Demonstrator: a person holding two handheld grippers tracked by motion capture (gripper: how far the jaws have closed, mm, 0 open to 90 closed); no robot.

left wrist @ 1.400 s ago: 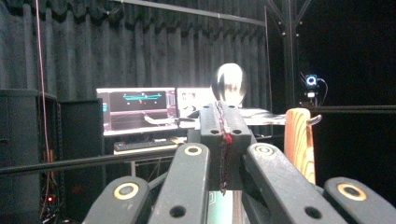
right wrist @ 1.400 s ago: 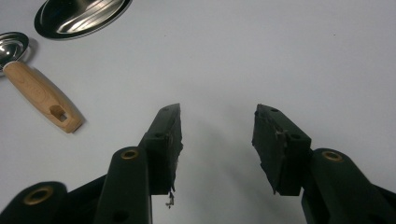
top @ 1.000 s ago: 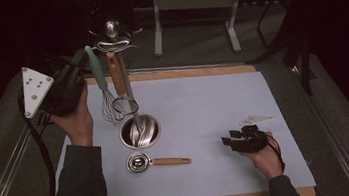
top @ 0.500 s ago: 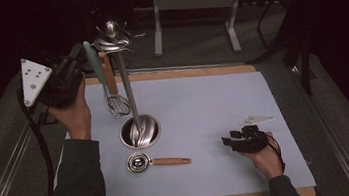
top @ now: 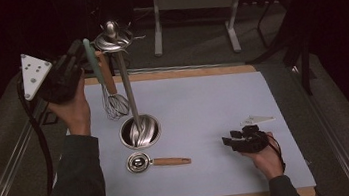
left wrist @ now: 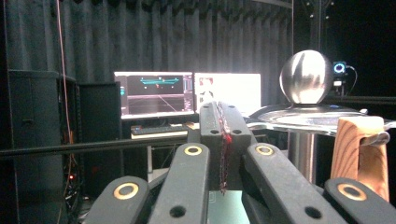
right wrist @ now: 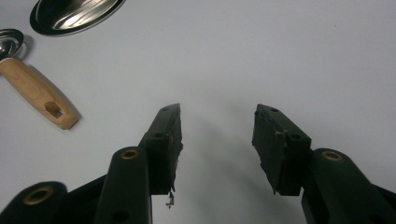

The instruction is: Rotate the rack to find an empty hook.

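the left tongs (top: 75,65) are raised at the table's far left corner, clamped tight on the teal handle of a whisk (top: 112,103), whose wire head dangles just beside the pole of the utensil stand (top: 125,84). in the left gripper view the jaws sit pressed together, level with the stand's top disc and ball, so i'd guess the whisk is being brought up to hang on a hook there, next to the wooden handle (left wrist: 362,154) already hung. the hook itself is hard to make out. a second ago the whisk head hung lower and nearer the stand's base. the small spoon (top: 156,161) lies flat as before. the right tongs (top: 238,140) rest agape and empty on the table (top: 202,94), unmoved.
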